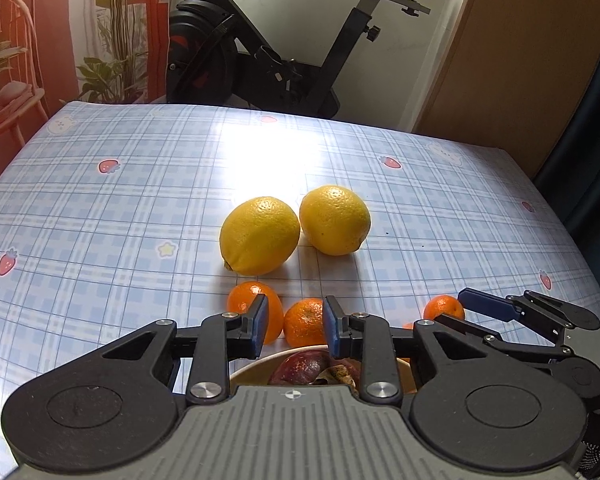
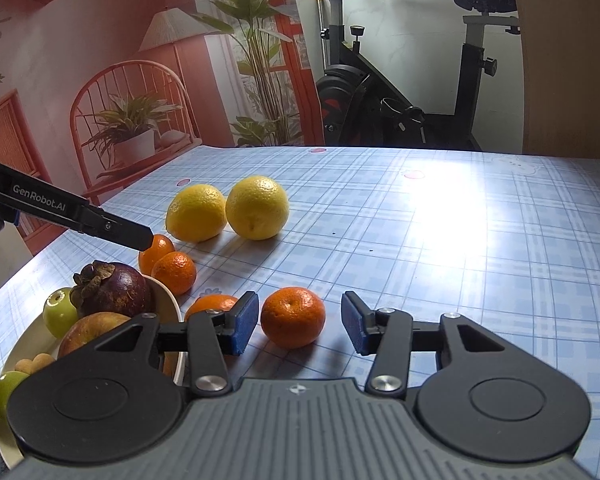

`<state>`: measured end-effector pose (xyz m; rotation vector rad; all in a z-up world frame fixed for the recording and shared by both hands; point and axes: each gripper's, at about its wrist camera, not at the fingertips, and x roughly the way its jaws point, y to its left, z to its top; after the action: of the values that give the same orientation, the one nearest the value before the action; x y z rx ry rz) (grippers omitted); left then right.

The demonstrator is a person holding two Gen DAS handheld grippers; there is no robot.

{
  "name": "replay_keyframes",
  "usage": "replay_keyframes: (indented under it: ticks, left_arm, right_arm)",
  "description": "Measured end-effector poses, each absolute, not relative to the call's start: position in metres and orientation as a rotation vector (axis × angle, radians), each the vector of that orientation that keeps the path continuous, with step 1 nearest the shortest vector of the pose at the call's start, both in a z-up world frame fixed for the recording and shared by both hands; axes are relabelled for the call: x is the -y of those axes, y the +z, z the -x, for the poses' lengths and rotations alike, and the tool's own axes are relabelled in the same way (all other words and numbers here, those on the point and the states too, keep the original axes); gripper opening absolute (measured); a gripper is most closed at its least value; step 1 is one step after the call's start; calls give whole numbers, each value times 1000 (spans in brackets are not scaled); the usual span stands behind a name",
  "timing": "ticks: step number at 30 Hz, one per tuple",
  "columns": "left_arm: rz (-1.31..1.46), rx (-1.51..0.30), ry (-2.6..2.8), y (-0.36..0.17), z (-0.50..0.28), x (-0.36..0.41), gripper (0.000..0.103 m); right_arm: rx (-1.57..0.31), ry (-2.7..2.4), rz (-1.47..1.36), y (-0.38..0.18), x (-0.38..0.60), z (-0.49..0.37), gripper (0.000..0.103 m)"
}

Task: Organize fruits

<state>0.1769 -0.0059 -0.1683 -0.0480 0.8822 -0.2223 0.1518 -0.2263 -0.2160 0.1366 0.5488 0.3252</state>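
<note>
Two lemons (image 1: 260, 236) (image 1: 335, 220) lie side by side mid-table. In the left wrist view my left gripper (image 1: 296, 328) hangs open over a mandarin (image 1: 304, 322) that shows between its blue pads without touching them. A second mandarin (image 1: 246, 304) sits partly behind the left finger. My right gripper (image 2: 300, 328) is open around another mandarin (image 2: 293, 316); the pads stand apart from its skin, with the wider gap on the right. A fourth mandarin (image 2: 210, 304) peeks from behind that gripper's left finger.
A cream plate (image 2: 172, 300) at the front left holds a mangosteen (image 2: 112, 288), green fruits (image 2: 60, 312), an apple (image 2: 88, 332) and small tan fruits. The blue checked tablecloth (image 2: 440, 260) stretches away to the right. An exercise bike (image 2: 400, 100) stands beyond the far edge.
</note>
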Motion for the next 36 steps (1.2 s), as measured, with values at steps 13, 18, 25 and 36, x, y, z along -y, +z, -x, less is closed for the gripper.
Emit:
replay_keyframes:
  ticks: [13, 18, 25, 36]
  left_arm:
    - [32, -911, -245, -171, -186, 12, 31]
    - [5, -930, -261, -175, -192, 22, 31]
    - [33, -973, -275, -180, -198, 21, 31]
    - [17, -1026, -237, -195, -211, 20, 39]
  right_arm:
    - [-501, 301, -190, -216, 237, -143, 38]
    - [-505, 298, -200, -216, 237, -144, 38]
    - [-496, 302, -211, -216, 239, -141, 38]
    - [-480, 297, -241, -216, 244, -138, 38]
